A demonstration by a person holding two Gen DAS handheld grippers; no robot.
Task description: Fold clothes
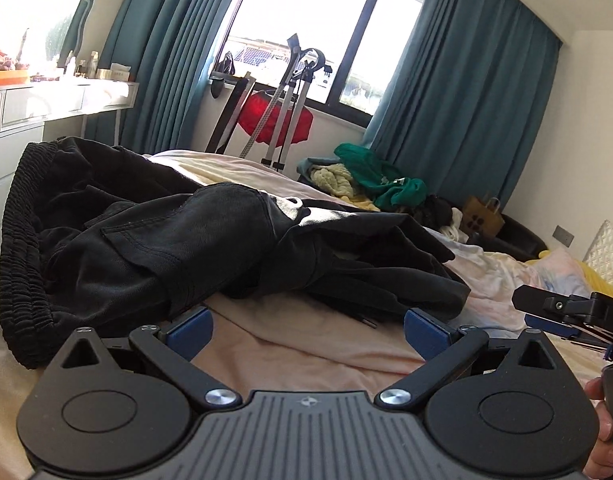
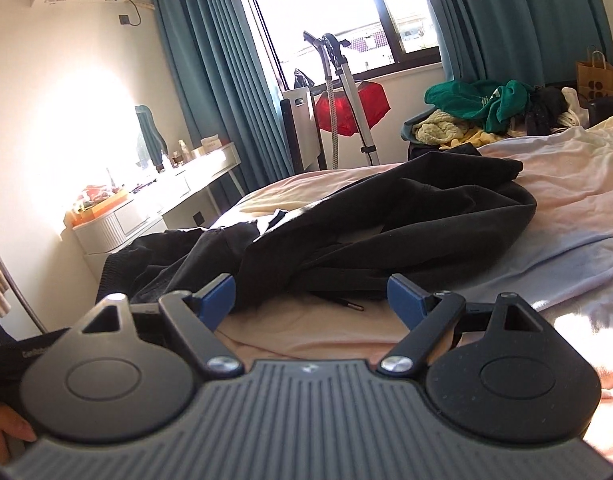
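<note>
Left gripper (image 1: pixel 308 330): jaws spread wide, nothing between them, low centre of its own view, just short of the near hem of the black trousers (image 1: pixel 154 240). Right gripper (image 2: pixel 311 298): also wide open and empty, low centre of its view, with the trousers' drawcord tip (image 2: pixel 352 306) lying on the sheet between its blue pads, untouched.

Trousers: one pair, crumpled across the middle of both views on the bed (image 1: pixel 314 356); the elastic waistband is bunched at the left edge of the left view and the legs are heaped toward the right.

Progress, as judged: nothing folded yet. The trousers are neither spread flat nor squared, and no grip has been taken. Left to do: take hold, flatten, fold.

Count: two grippers, one pair of black trousers, and one mixed clothes pile (image 1: pixel 370 184) (green, cream, dark pieces; the number cannot be told) at centre right beyond the bed, apparently unsorted. One paper bag (image 1: pixel 484 216) beside it.
</note>
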